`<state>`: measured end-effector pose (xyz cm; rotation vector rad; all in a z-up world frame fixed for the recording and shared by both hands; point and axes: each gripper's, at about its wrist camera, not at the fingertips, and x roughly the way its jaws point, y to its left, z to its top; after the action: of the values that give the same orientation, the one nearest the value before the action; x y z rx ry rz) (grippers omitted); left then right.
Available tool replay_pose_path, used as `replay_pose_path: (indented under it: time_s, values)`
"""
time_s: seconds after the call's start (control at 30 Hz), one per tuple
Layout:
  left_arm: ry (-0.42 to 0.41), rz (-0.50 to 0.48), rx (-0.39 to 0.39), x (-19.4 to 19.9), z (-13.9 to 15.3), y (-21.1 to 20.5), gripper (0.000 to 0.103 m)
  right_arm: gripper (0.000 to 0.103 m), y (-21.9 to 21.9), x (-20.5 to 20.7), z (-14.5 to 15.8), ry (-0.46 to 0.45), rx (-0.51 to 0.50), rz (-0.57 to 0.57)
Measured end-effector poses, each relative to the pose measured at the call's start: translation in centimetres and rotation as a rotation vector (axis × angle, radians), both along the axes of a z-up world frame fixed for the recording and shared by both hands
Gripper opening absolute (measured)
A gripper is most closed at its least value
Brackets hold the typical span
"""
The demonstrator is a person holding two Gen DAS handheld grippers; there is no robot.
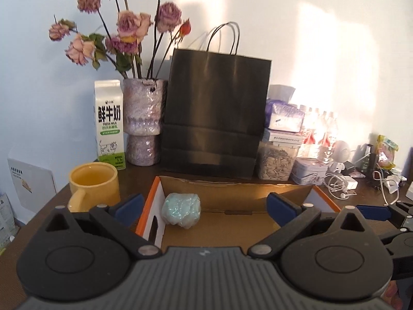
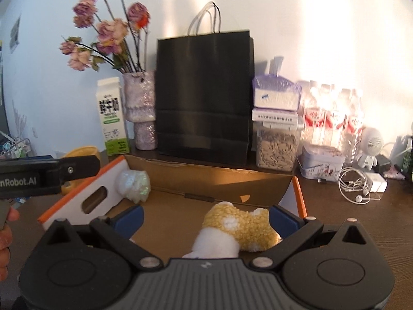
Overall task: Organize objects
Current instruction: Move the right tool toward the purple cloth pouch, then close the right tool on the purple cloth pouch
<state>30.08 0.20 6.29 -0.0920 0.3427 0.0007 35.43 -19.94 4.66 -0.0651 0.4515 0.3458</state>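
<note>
An open cardboard box (image 1: pixel 232 188) with orange-edged white flaps sits on the dark table; it also shows in the right wrist view (image 2: pixel 211 180). A shiny pale wrapped bundle (image 1: pixel 181 209) lies in its far left corner, also seen in the right wrist view (image 2: pixel 134 184). My left gripper (image 1: pixel 205 206) is open and empty above the box's near side. My right gripper (image 2: pixel 205 219) is open; a yellow-and-white plush toy (image 2: pixel 240 228) lies in the box between its jaws, near the right pad. The left gripper's side (image 2: pixel 38 174) shows at the left of that view.
A yellow mug (image 1: pixel 93 184), milk carton (image 1: pixel 109 121), vase of dried roses (image 1: pixel 143 121) and black paper bag (image 1: pixel 214 113) stand behind the box. A seed container (image 2: pixel 277 147), tin (image 2: pixel 321 161), bottles (image 2: pixel 333 118), earphones and charger (image 2: pixel 361 184) fill the right.
</note>
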Motion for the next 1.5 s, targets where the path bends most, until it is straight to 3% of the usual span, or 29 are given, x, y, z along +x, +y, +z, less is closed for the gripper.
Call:
replay_pose_path:
  time_s: [0.4, 0.9, 1.17, 1.5]
  values:
    - [-0.032, -0.016, 0.038, -9.3, 0.0, 1.5, 0.103, 0.103, -1.4, -8.9, 0.2, -0.031, -0.025, 0.008]
    - [0.099, -0.010, 0.055, -16.8, -3.8, 3.1, 0.103, 0.103, -2.1, -17.3, -3.1, 0.079, -0.070, 0.020]
    - [0.166, -0.007, 0.031, -18.8, -5.7, 3.8, 0.103, 0.103, -1.7, -19.2, -4.9, 0.137, -0.062, 0.039]
    - [0.167, -0.004, 0.022, -19.3, -5.7, 4.1, 0.103, 0.103, 0.1, -18.1, -6.3, 0.183, -0.104, 0.037]
